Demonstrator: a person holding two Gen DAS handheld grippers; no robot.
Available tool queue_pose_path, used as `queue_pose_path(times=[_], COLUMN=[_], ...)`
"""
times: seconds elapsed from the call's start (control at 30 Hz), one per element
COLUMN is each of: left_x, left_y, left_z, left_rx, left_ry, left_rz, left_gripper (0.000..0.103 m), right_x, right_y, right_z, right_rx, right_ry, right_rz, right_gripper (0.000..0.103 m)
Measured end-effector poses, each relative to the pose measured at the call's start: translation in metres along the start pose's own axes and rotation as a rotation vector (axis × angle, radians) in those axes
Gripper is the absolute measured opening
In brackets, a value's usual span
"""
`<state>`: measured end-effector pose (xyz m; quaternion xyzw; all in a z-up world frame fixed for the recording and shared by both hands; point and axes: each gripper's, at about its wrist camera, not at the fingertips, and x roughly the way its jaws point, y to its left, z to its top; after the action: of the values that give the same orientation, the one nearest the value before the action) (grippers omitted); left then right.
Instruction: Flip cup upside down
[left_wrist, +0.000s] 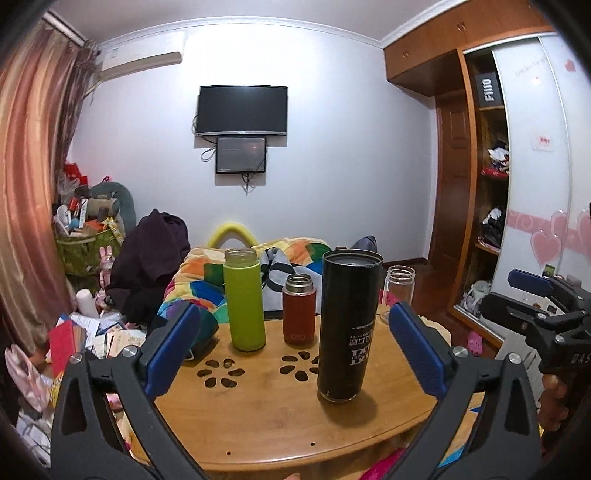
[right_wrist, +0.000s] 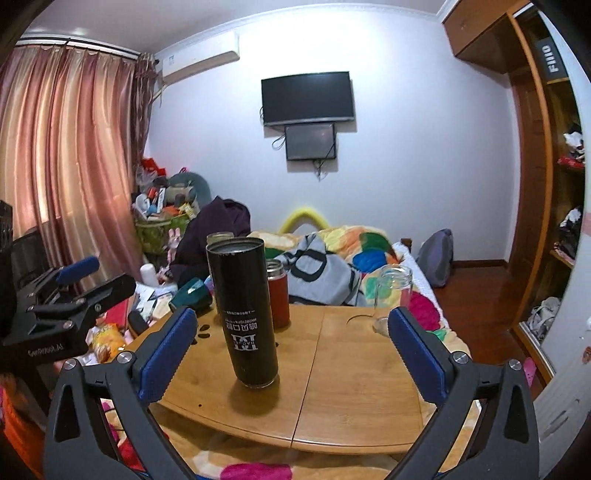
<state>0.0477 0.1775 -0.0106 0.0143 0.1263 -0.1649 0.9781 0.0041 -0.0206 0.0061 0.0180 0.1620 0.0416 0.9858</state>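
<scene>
On the wooden table (left_wrist: 258, 413), from left to right, stand a green bottle (left_wrist: 244, 300), a small red flask (left_wrist: 298, 308), the tall black cup (left_wrist: 349, 326) and a clear glass jar (left_wrist: 398, 285). The black cup stands upright nearest the cameras, its printed lettering upside down. The left gripper (left_wrist: 293, 350) and the right gripper (right_wrist: 291, 354) both have their fingers spread wide, holding nothing, short of the cup.

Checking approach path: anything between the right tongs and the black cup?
Nothing: in the right wrist view only bare wooden table lies between the open right tongs and the black cup.
</scene>
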Motion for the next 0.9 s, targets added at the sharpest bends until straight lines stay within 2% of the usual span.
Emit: queue_pose_path(times=[0.13,0.53,0.9], left_x=[-0.007,-0.019,-0.023], left_y=[0.002,-0.009,-0.009], left_z=[-0.006,-0.019,-0.019], left_rx=[-0.025,0.038,0.035], left_ry=[0.001,-0.006,-0.020], left_rz=[0.014,0.047,0.051], left_gripper=[0.103,0.103,0.103], right_x=[-0.006,-0.001,-0.004], right_y=[0.002,0.009,0.012], right_z=[-0.002,-0.013,-0.014], right_rx=[0.016,0.034,0.017], right_ry=[-0.010,0.021,0.008], right_rz=[0.001,0.007,-0.010], right_gripper=[0.103,0.103,0.103])
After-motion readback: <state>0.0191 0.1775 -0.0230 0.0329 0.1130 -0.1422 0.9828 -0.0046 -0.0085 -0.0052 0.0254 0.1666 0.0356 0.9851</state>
